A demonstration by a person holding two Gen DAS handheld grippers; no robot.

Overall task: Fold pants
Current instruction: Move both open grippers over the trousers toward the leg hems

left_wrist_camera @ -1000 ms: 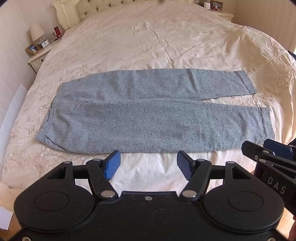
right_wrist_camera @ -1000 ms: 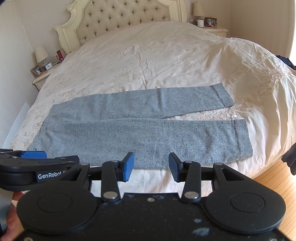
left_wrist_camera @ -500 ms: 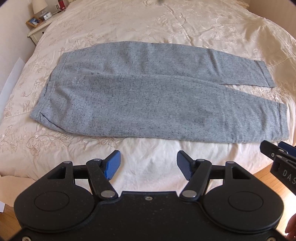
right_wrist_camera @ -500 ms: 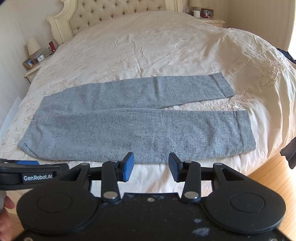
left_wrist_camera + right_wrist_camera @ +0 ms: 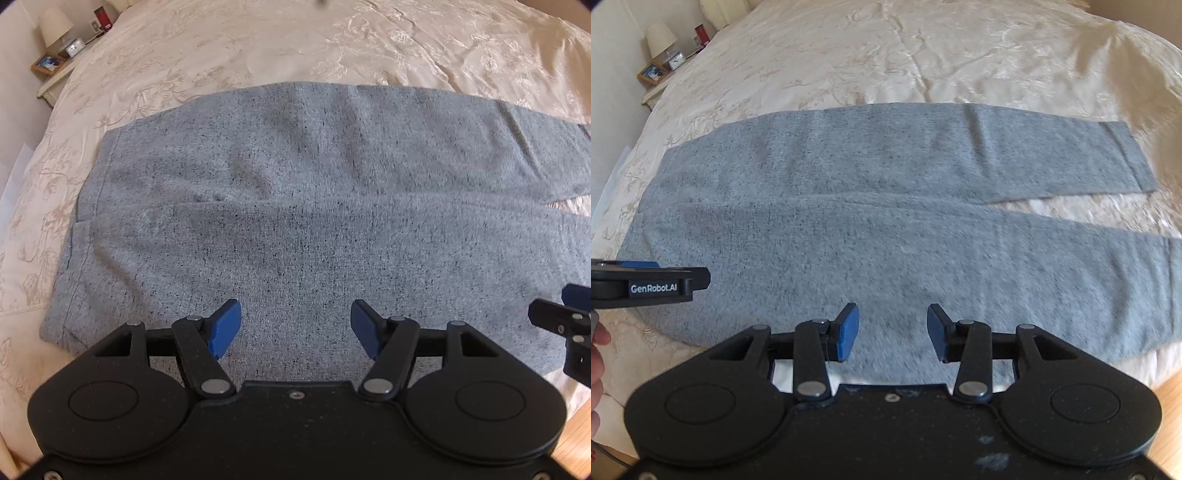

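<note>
Grey speckled pants lie flat across the cream bed, waistband to the left and both legs running right; they also fill the right wrist view. My left gripper is open and empty, hovering over the near leg close to the waist end. My right gripper is open and empty over the near leg's near edge, further right. The right gripper's tip shows in the left wrist view. The left gripper's body shows in the right wrist view.
The cream embroidered bedspread extends far behind the pants. A nightstand with a lamp, a clock and a photo frame stands at the far left. Wooden floor shows past the bed's near right edge.
Both grippers have moved forward and down toward the pants, which now fill much more of each view. Both stay open.
</note>
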